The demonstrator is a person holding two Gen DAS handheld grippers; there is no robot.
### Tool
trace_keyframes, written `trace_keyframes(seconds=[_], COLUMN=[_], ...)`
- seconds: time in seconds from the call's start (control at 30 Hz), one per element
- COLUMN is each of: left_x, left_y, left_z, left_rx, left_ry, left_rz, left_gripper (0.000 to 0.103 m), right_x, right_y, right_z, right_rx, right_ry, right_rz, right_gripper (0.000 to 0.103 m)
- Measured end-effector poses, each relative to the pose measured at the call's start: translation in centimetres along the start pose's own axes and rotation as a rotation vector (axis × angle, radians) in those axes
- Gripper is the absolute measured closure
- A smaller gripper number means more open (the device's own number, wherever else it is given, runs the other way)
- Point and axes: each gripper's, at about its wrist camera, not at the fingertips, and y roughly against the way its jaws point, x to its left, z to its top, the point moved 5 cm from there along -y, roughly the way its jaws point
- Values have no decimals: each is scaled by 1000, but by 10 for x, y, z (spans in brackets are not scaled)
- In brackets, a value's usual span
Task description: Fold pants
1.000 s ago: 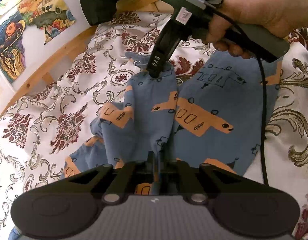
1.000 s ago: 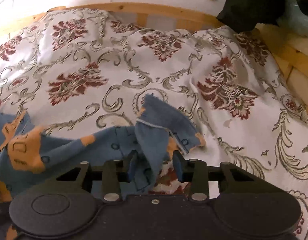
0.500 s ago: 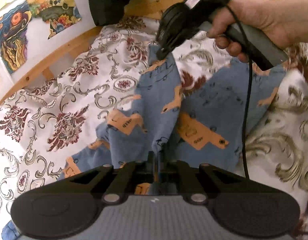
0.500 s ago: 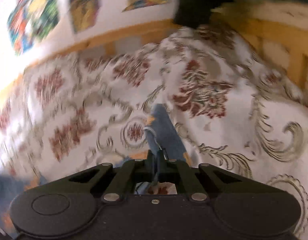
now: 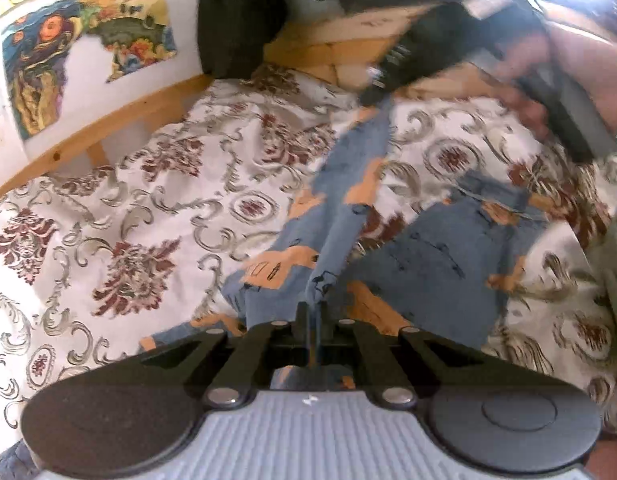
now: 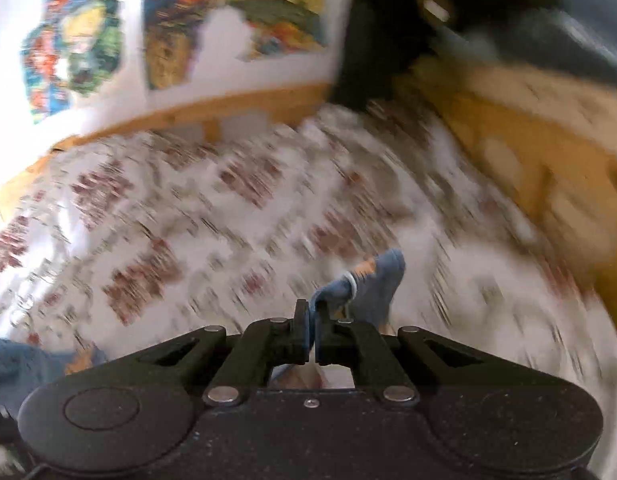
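Your left tool is clamped tight on a fold of the pants, jaws pressed together with blue fabric pinched between them. Your right tool is also closed on the pants, gripping a hem end; blue cloth with an orange patch pokes up past its tips.

Left wrist view: the pants are blue with orange printed shapes, on the bed, which has a white cover with dark red and grey scroll pattern. One leg is pulled up into a taut strip running from your left tool toward your right tool, which shows blurred at top right, held by your hand. The other leg lies flat on the bed cover, right of the strip. More blue fabric is bunched just beside your left tool, lower left.

Wooden bed frame runs behind the cover. Colourful pictures are on the white wall above it. A dark item hangs over the frame corner; can't tell what it is.

Right wrist view is heavily motion-blurred, so bed detail is unreadable. A bit of blue pants fabric shows at its lower left edge.
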Motion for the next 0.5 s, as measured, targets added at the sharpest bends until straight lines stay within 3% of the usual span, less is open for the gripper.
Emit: trace_keyframes(seconds=[0.13, 0.23, 0.33, 0.43, 0.5], left_x=[-19, -33, -38, -42, -46], left_y=[-4, -5, -3, -3, -4], left_z=[-12, -17, -19, -22, -26], left_rx=[37, 49, 49, 54, 61], left_ry=[-52, -87, -93, -109, -133], left_rz=[-37, -51, -67, -76, -76], left_gripper=[101, 101, 101, 101, 101], right_x=[-33, -40, -30, -19, -21], right_y=[-3, 7, 32, 43, 43], right_z=[-46, -50, -45, -61, -70], right_rx=[147, 149, 105, 154, 211], right_ry=[-126, -181, -101, 57, 71], right_rz=[-38, -51, -101, -188, -190], right_gripper=[102, 102, 103, 103, 103])
